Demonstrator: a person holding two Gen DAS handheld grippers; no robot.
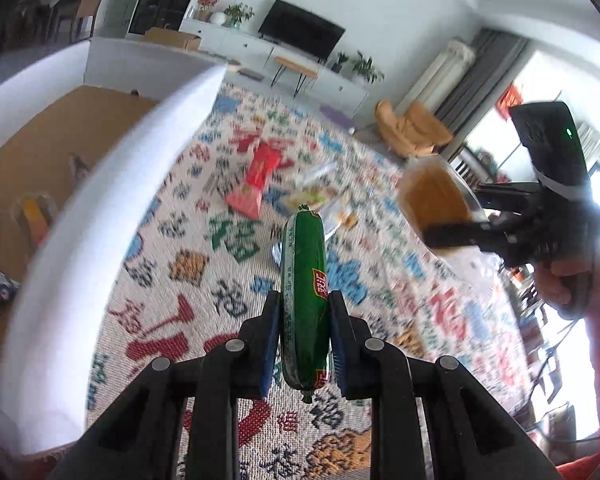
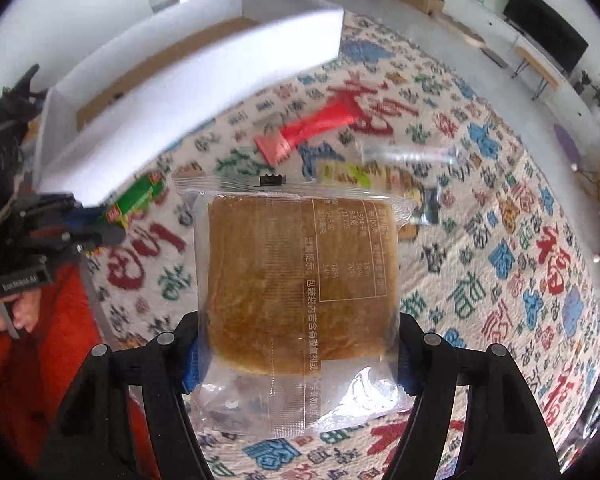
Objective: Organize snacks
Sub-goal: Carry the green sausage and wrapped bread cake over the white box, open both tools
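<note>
My left gripper is shut on a green sausage stick, which points forward between the blue pads, above the patterned carpet. My right gripper is shut on a clear packet of brown bread, with a pad against each side edge. In the left wrist view that right gripper holds the bread packet in the air at the right. In the right wrist view the left gripper with the sausage hangs at the left, beside the white box.
The white box has a brown cardboard floor with some snacks in it. On the carpet lie a red packet and a clear packet with yellow-green contents. A person's hand holds the right gripper.
</note>
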